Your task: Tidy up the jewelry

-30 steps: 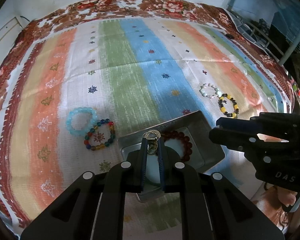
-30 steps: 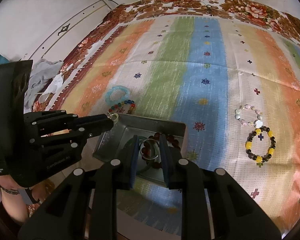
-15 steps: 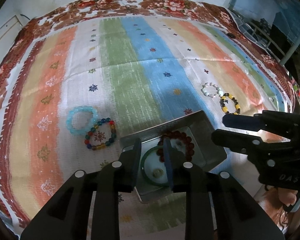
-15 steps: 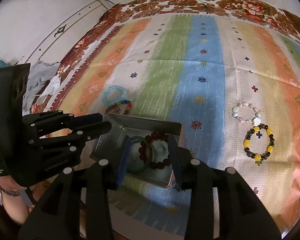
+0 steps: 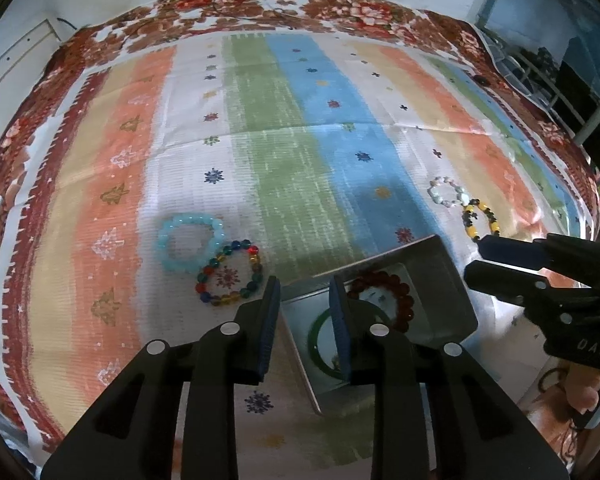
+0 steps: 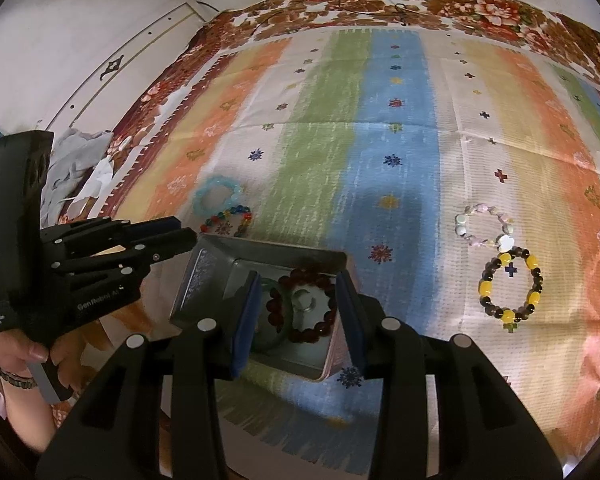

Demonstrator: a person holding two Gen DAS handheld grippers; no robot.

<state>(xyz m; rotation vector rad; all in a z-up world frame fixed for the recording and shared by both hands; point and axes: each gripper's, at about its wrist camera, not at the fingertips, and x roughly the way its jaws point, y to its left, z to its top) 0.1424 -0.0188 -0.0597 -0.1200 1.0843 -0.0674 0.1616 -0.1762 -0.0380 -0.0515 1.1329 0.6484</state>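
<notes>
My left gripper (image 5: 304, 312) hangs with its jaws spread and nothing between them, just over the near-left corner of the metal tin (image 5: 448, 264). My right gripper (image 6: 296, 316) is likewise spread and empty, its fingers straddling the tin from the near side, so that the dark red bead bracelet (image 6: 308, 304) and the green bangle (image 5: 320, 332) lying inside show between them. A small metal ring (image 6: 304, 300) sits in the middle of the red loop.

Taking the tin as my landmark: just beyond its far-left corner lie the pale blue bracelet (image 5: 190, 242) and the multicoloured bracelet (image 5: 228, 274), touching each other. Well off to the tin's right lie the pale stone bracelet (image 6: 484, 230) and the black-and-yellow bracelet (image 6: 510, 288), also touching. All four rest on the striped cloth (image 5: 292, 152), so I judge the job roughly half done.

My worries from here:
- Both grippers crowd the tin. If I swing either outward carelessly, a finger could clip a wall and skate the light tin across the cloth or tip its contents.
- Each outside pair touches, so pinching one bracelet may drag or snag its neighbour.
- Round beads may slip out of flat pads if I nip only one bead.
- The cloth is soft and creased; pressing down too hard could gather fabric into the jaws with the beads.
</notes>
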